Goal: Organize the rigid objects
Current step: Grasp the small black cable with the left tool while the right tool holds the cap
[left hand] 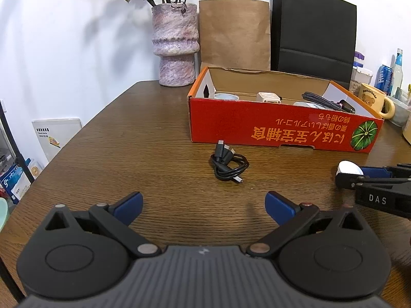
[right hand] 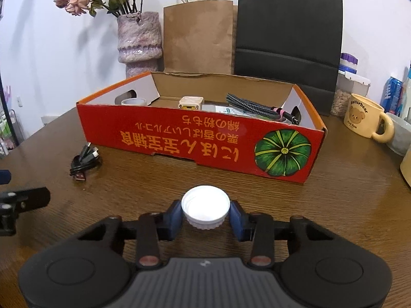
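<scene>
The right gripper (right hand: 205, 214) has its jaws pinching a white ribbed bottle cap (right hand: 205, 208) by its sides, held just near of the red cardboard box (right hand: 195, 143) and, by my reading, slightly above the table (right hand: 334, 205). The grip is the weak point: the blue pads (right hand: 172, 215) meet a round, shallow rim on two narrow lines, so any tilt or jolt could let the cap pivot and pop free. A round cap that drops would likely roll across the wood, perhaps off the edge.

The box's near wall stands directly between cap and interior. Carrying it forward without enough lift would knock the cap against that wall. Inside already lie a small pale cup (right hand: 133, 101), a cream cube-shaped charger (right hand: 190, 103) and a braided cable (right hand: 253, 107), so a careless release could land on them and bounce.

The left gripper (left hand: 204, 205) hovers with jaws spread wide and empty, facing a coiled black USB cable (left hand: 228, 164) lying on the table just near of the box's left end. Both grippers are near each other, so crossing paths is possible.

Far behind stand a vase (right hand: 140, 43), two paper bags and, right, a yellow bear mug (right hand: 364, 118), well apart from the route.
</scene>
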The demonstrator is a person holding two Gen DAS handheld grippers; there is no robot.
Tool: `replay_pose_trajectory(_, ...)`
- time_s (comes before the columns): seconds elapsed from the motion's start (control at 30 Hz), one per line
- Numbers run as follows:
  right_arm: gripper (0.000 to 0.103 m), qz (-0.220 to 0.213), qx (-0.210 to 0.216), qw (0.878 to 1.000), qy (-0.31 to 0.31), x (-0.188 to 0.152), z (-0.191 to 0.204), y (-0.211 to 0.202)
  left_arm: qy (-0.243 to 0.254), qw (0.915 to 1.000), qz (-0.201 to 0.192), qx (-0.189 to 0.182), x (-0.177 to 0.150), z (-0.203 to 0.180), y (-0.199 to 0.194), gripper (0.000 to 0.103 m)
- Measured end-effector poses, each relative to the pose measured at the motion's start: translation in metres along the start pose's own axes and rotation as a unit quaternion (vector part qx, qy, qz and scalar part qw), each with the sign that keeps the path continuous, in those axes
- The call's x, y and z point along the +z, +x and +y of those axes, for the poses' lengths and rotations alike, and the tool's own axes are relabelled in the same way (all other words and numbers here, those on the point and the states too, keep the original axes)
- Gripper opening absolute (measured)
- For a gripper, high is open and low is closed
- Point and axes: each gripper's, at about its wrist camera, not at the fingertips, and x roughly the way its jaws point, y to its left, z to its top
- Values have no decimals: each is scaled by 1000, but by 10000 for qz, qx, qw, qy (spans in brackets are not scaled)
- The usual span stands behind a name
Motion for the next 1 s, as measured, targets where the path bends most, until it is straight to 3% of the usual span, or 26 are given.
replay_pose_trajectory(0.37,39,-335,88,9993,102,3,-4,-7,14,9999,60,113,1,-3,9,103)
replay_pose_trajectory(1.0,39,-798,125,9967,116,16,-4,-3,-168,9989,318,314,26,-11,56,103)
